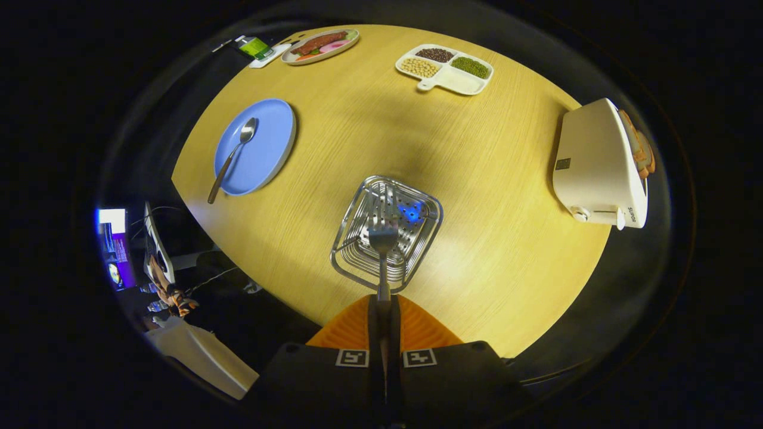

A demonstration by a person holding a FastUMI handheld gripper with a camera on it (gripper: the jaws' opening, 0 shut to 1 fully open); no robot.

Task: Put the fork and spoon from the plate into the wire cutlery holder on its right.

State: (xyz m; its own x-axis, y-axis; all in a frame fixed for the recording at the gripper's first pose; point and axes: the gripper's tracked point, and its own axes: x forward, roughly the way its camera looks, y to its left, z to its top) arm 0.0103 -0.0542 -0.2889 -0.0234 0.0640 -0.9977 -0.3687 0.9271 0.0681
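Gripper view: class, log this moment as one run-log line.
gripper: shut on fork | fork: tines-first over holder | spoon: on plate | done: none yet

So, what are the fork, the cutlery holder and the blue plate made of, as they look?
Fork, pinched by the shut gripper: likely polished steel, silvery with glints. Cutlery holder: bright metal wire, shiny, see-through. Blue plate: matte, plastic or ceramic, unclear.
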